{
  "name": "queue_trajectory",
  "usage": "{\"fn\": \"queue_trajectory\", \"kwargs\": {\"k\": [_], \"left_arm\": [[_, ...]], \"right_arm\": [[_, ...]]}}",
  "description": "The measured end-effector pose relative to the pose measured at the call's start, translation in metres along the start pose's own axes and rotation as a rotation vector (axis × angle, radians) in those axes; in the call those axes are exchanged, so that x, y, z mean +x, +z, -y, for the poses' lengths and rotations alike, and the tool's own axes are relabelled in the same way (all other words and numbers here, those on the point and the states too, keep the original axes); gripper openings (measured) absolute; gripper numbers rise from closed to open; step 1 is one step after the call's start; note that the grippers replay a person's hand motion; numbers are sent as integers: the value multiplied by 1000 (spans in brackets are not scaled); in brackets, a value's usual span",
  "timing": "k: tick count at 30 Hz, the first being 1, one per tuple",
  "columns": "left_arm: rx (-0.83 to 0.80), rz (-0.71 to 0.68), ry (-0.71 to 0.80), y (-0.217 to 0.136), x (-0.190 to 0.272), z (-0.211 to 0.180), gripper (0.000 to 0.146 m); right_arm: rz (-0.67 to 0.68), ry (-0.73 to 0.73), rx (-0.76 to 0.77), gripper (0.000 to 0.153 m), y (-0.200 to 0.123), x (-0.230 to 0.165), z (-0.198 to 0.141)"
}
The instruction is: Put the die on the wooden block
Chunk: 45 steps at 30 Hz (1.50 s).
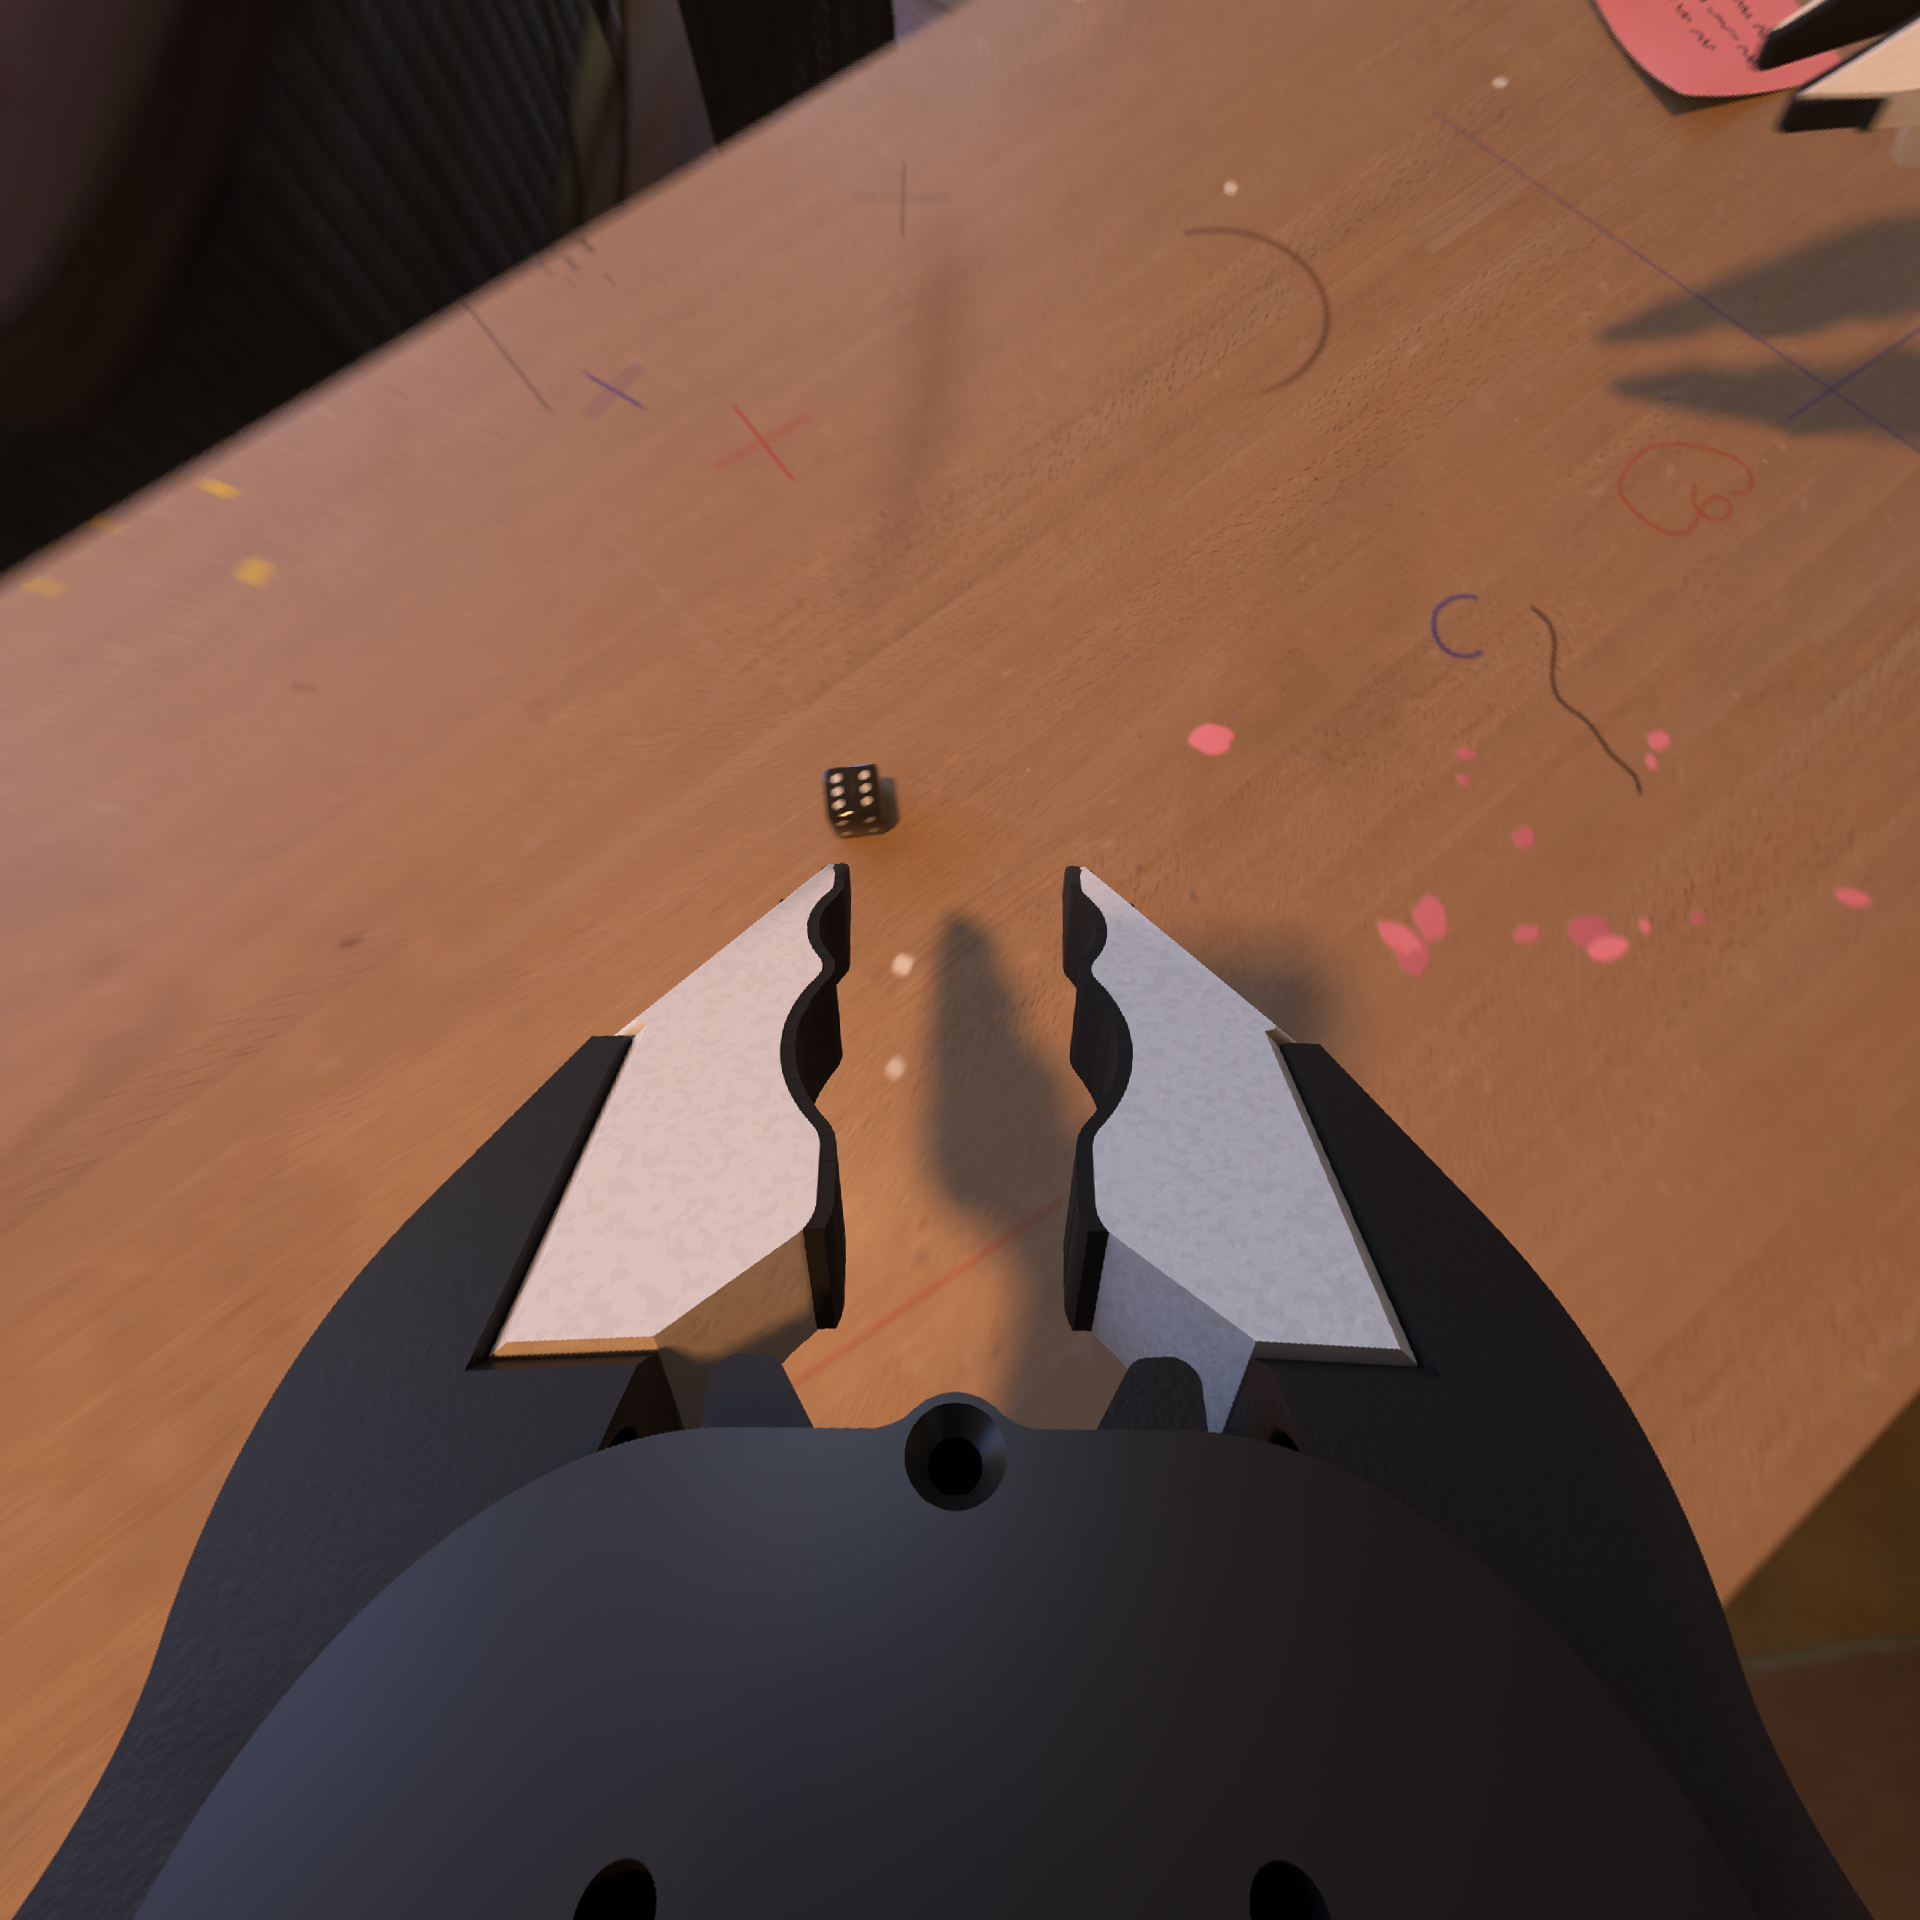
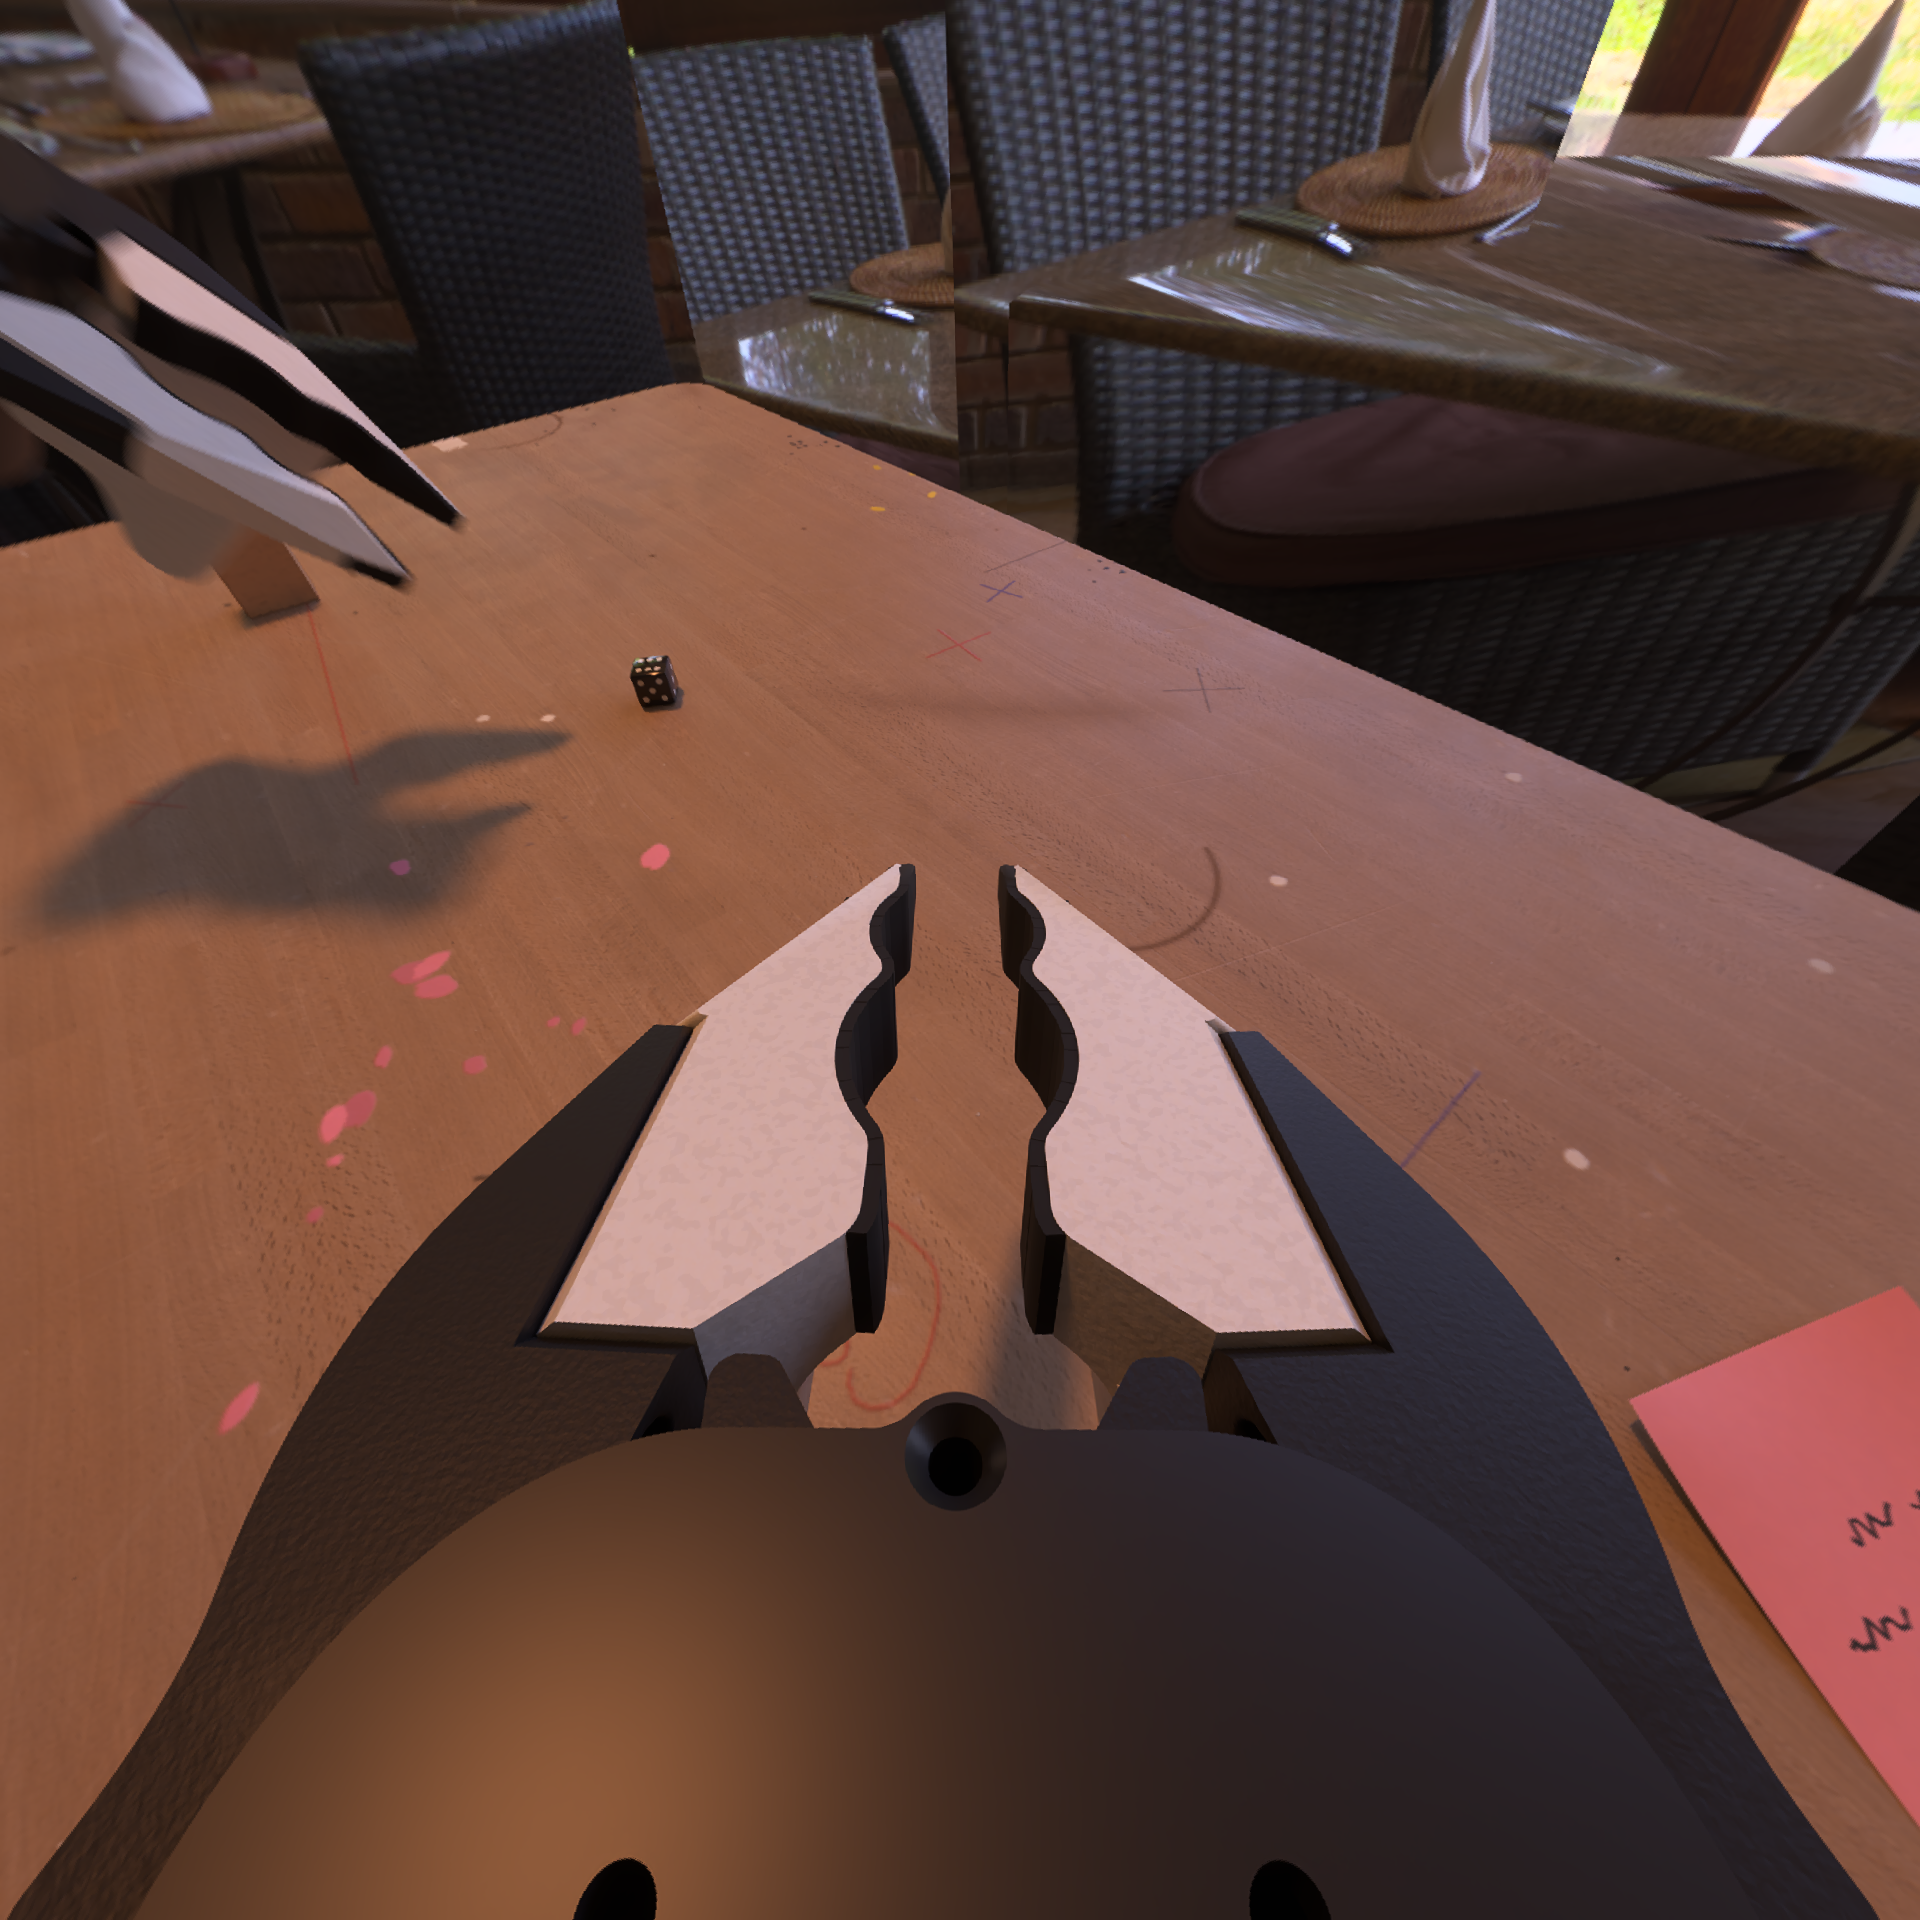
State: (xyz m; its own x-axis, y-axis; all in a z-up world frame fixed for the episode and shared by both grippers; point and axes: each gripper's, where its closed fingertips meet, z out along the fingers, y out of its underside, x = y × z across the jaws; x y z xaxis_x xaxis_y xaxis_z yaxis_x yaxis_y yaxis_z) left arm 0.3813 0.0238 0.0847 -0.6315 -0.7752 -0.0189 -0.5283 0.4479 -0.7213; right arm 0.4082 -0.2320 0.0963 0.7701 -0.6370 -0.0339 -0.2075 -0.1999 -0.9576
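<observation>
Left wrist view, read from left to right. The die (image 1: 858,800), small and black with pale pips, rests on the table (image 1: 416,831) just ahead of the left claw (image 1: 956,873) and in line with its left finger rather than with the gap. The claw stands wide open and holds nothing; its fingertips are apart from the die. At the far right edge, the right claw (image 1: 1829,62) shows above a pink sheet (image 1: 1683,52).

Right wrist view, read from left to right. A pale piece that we take for the wooden block (image 2: 265,587) stands on the table under the left claw, which hides most of it. The die lies near it, to the right. The right claw is partly open, narrower than the left, and empty, well apart from the die.

Handling, as we judge it. The die is light, rigid and hard, with smooth faces and rounded corners, so it may slip or roll if it is pinched askew. We would close the pads squarely on two opposite side faces, low and near the fingertips. The claw must first shift slightly left to centre the die.
</observation>
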Motion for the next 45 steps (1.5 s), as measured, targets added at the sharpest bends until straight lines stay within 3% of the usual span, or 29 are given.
{"fn": "queue_trajectory", "kwargs": {"k": [4,8,12,19,27,32,38,41,45], "left_arm": [[-76,-4,-88,54,-13,-9,42],[-122,-16,-175,77,-24,-15,46],[-172,10,-160,85,-26,-21,46],[-174,55,-127,90,-30,-20,16],[-134,41,-122,87,-27,-18,16],[-1,6,-140,43,-14,0,16],[178,188,-107,-73,-35,17,16],[157,308,-192,-118,-75,-9,16],[29,397,-343,-138,-122,-71,16]], "right_arm": [[14,39,13,17,-2,0,0],[21,38,4,18,-3,0,-2],[23,14,-21,17,-2,-1,-7],[29,-18,-50,15,1,-5,-13],[20,-30,-62,14,0,-4,-16],[18,-22,-63,14,-1,-2,-17],[28,-19,-62,13,4,-5,-16],[12,-22,-46,13,4,-6,-12],[-24,-5,-17,14,1,0,-5]]}}
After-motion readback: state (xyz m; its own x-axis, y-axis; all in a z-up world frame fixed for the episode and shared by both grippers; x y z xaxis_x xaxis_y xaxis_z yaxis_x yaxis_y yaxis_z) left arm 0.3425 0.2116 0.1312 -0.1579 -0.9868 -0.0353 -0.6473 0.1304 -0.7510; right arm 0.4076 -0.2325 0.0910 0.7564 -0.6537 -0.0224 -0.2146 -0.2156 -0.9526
